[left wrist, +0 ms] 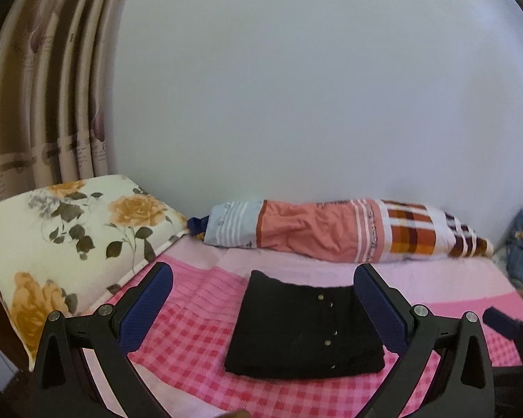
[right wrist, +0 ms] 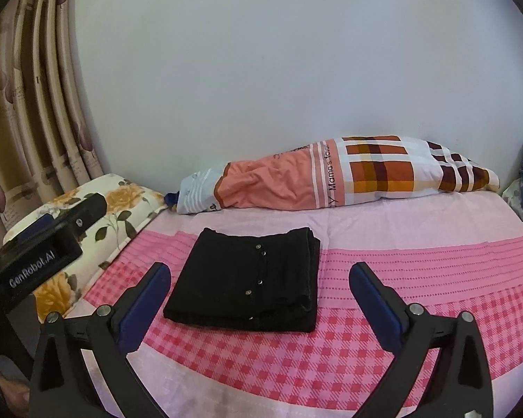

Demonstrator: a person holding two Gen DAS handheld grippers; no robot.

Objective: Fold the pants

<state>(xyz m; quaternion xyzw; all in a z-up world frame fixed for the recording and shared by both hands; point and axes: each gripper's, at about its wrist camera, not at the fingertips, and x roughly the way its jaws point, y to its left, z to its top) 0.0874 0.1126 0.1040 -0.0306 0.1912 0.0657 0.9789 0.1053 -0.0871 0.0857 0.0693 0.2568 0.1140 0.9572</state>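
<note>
Black pants (right wrist: pixel 247 278), plain and dark all over, dotted with small silver-coloured studs. Under them a bedsheet (right wrist: pixel 418 278) in pinks: pale pink at the far side, a hot-pink band with dotted lines, then pink-and-red checks. Floral pillow (left wrist: pixel 69 244) is cream with orange-yellow roses and dark olive leaves. The bolster (right wrist: pixel 331 174) runs pale blue with white stripes, then salmon, then an orange, brown and white plaid. Curtains (left wrist: pixel 45 104) show beige and brown stripes with mauve buds. Wall (left wrist: pixel 313 87) is flat pale grey-white. Both grippers, left gripper (left wrist: pixel 263 308) and right gripper (right wrist: pixel 259 304), are black with dark blue pads.
</note>
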